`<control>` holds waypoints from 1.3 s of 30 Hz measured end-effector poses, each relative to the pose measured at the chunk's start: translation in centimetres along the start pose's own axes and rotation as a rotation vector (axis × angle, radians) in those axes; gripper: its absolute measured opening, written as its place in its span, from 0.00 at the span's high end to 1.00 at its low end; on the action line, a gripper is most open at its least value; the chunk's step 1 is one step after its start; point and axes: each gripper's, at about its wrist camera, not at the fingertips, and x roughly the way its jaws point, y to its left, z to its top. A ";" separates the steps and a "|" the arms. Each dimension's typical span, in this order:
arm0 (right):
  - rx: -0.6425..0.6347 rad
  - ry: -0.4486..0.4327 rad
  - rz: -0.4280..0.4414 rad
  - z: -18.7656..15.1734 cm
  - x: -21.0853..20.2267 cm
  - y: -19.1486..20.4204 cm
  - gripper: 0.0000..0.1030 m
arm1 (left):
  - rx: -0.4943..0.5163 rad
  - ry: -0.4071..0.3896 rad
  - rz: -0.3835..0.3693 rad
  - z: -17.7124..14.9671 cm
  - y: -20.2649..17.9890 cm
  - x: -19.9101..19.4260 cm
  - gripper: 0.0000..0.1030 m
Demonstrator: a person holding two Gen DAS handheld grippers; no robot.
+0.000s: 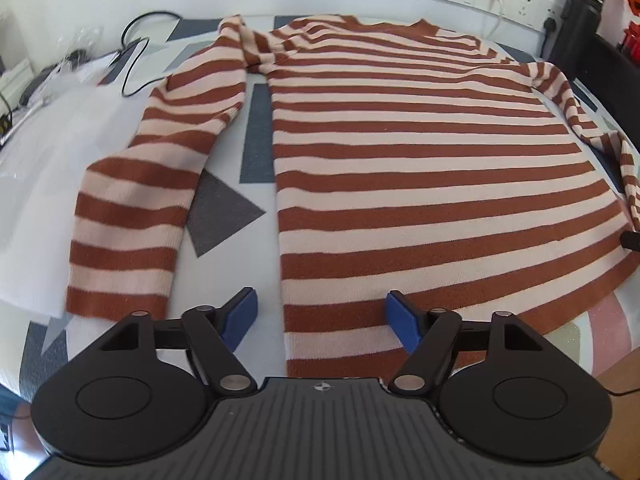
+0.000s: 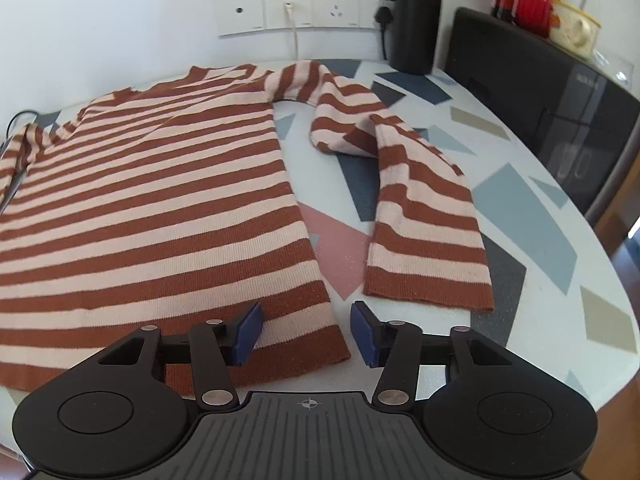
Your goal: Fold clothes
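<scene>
**Patterned tabletop, one striped sweater**

Tabletop (image 2: pixel 532 216), geometric print, against a white wall with sockets (image 2: pixel 304 10). Sweater (image 1: pixel 420 152), rust and cream stripes: flat, sleeves out to both sides. Left gripper (image 1: pixel 322 320): jaws wide, empty, at hem's left corner. Right gripper (image 2: pixel 307 330): jaws wide, empty, straddling hem's right corner.

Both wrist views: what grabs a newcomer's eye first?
A rust-and-pink striped sweater lies flat across the patterned table, sleeves out to either side. The open left gripper and right gripper sit at its hem corners. A black bottle stands by the wall sockets.
</scene>
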 end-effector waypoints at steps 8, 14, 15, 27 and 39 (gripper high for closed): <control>-0.059 0.028 0.075 -0.2 -1.1 1.6 0.94 | -0.117 0.007 -0.114 -0.2 1.3 -0.7 0.91; -0.031 0.059 0.106 -2.0 -3.8 1.1 0.94 | -0.126 0.028 -0.153 -1.7 2.7 -2.6 0.91; -0.044 0.064 0.106 -2.3 -4.2 1.3 0.94 | -0.124 0.033 -0.160 -2.0 2.9 -3.0 0.91; -0.055 0.131 0.054 -4.5 -5.9 3.0 0.93 | -0.069 0.088 -0.146 -3.1 2.7 -3.9 0.85; 0.117 -0.100 0.104 5.3 -14.6 3.0 0.53 | -0.181 -0.172 -0.245 4.0 7.2 -12.3 0.56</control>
